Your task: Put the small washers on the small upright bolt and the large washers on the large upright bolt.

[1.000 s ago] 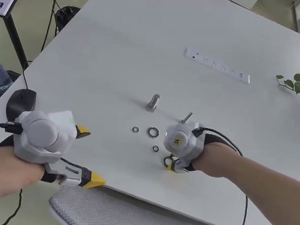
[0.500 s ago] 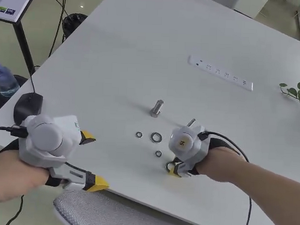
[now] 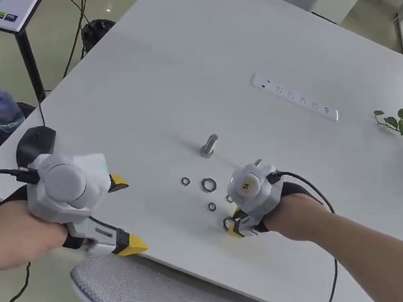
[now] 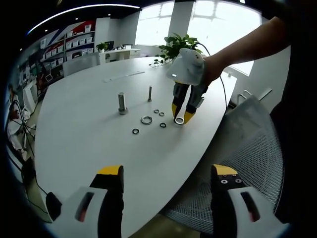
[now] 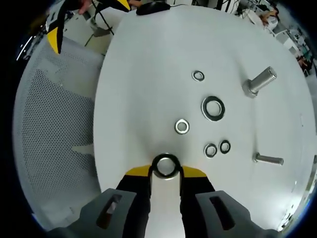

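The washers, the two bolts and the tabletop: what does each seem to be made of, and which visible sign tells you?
Washers: probably steel, bare grey with a dull sheen. Large bolt and small bolt: likewise grey metal, with bright glints along the shanks. Tabletop: smooth matte white, perhaps laminate; its core cannot be told.

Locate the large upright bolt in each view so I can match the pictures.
Head view: large bolt near the picture's centre.
Left gripper view: large bolt left of centre, left of the small bolt.
Right gripper view: large bolt at upper right.
Shared landmark: the big washer lying nearest it.
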